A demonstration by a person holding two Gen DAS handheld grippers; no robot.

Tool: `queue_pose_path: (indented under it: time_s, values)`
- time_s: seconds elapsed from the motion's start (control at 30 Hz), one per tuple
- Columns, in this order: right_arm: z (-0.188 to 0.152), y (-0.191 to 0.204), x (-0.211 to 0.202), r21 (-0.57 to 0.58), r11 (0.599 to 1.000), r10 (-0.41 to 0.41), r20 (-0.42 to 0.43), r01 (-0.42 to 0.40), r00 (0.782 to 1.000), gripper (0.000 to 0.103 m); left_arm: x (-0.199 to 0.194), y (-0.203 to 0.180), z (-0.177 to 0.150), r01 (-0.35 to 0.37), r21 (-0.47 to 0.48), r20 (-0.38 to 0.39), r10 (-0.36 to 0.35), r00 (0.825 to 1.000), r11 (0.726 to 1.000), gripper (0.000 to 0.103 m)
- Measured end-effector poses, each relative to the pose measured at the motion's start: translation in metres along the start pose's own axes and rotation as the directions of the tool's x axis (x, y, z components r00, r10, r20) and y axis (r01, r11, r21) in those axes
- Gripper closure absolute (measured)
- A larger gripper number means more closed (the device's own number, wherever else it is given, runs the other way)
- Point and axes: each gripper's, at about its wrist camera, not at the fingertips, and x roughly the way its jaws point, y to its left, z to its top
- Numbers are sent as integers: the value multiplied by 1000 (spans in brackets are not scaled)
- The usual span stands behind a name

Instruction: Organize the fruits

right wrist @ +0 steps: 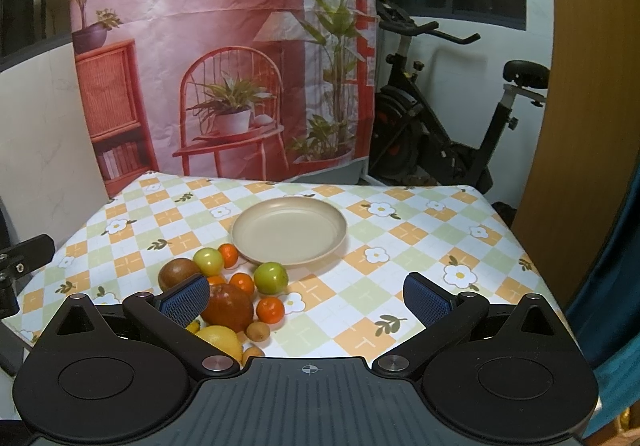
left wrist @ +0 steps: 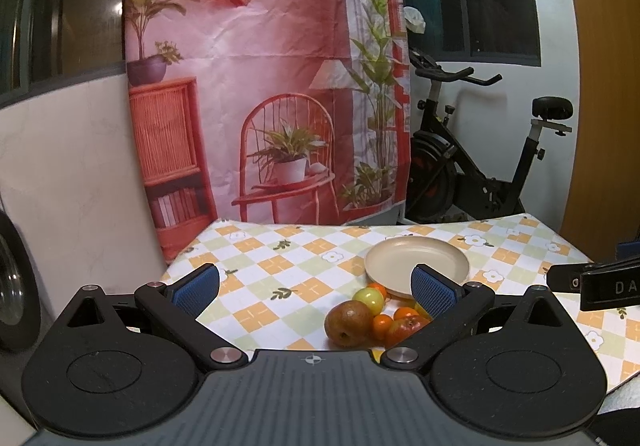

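A table under a checked cloth (right wrist: pixel 400 246) printed with flowers stands before a pink printed backdrop (right wrist: pixel 224 45); an exercise bike (right wrist: pixel 440 117) is behind the table's far right corner. A beige plate (right wrist: pixel 290 232), holding nothing, rests on the cloth just past the middle; in the left wrist view the same plate (left wrist: pixel 416 260) lies ahead and to the right.

The fruits form a loose pile on the cloth just beside the plate's near-left rim. In the right wrist view: a red apple (right wrist: pixel 228 306) at the middle of the pile, a brown pear (right wrist: pixel 178 273) to its left, a lemon (right wrist: pixel 220 340) nearest the camera, two green apples (right wrist: pixel 271 277) (right wrist: pixel 208 260), one of them touching the plate's rim or nearly so, several small oranges (right wrist: pixel 270 310) among them, and a small brown fruit (right wrist: pixel 258 330) beside the lemon.

The left gripper (left wrist: pixel 316 292) has its jaws spread wide and grips nothing; the pile sits low between its fingers, toward the right one. The right gripper (right wrist: pixel 306 296) is likewise spread wide with nothing between its blue pads (right wrist: pixel 426 296), the pile lying by its left finger.
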Motion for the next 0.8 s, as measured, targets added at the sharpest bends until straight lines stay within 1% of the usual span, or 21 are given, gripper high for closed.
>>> queue_pose_path:
  time_s: [0.1, 0.23, 0.3, 0.37, 0.47, 0.53, 0.6, 0.63, 0.7, 0.8]
  values:
    - [5, -3, 1, -1, 999, 37, 12, -37, 999, 0, 6, 4, 2, 6, -16, -17, -6, 1000, 1000, 0]
    - [14, -11, -2, -30, 996, 83, 91, -81, 992, 0, 17, 8, 6, -33, 20, -3, 33, 999, 999, 0]
    - [17, -15, 4, -55, 993, 108, 127, -101, 986, 0, 28, 10, 8, -39, 30, -11, 39, 999, 999, 0]
    - [19, -19, 15, -67, 990, 129, 145, -121, 981, 0, 41, 13, 9, -35, 29, -21, 35, 999, 999, 0]
    - [19, -20, 37, -75, 985, 163, 157, -152, 974, 0, 61, 19, 6, -19, 17, -47, 20, 999, 1000, 0]
    - [15, -19, 50, -90, 983, 174, 197, -159, 965, 0, 76, 23, 3, -11, 3, -69, 11, 998, 1000, 1]
    - [9, -18, 64, -107, 980, 187, 235, -166, 954, 0, 88, 28, -1, 8, -15, -81, -9, 997, 1000, 6]
    - [7, -18, 71, -106, 979, 192, 237, -172, 952, 0, 93, 31, -3, 23, -23, -82, -25, 996, 999, 10]
    - [4, -21, 87, -86, 978, 206, 228, -191, 952, 0, 100, 34, -7, 53, -32, -71, -55, 996, 998, 11]
    - [-1, -27, 109, -47, 978, 207, 233, -202, 950, 0, 110, 34, -10, 70, -15, -32, -70, 997, 997, 14]
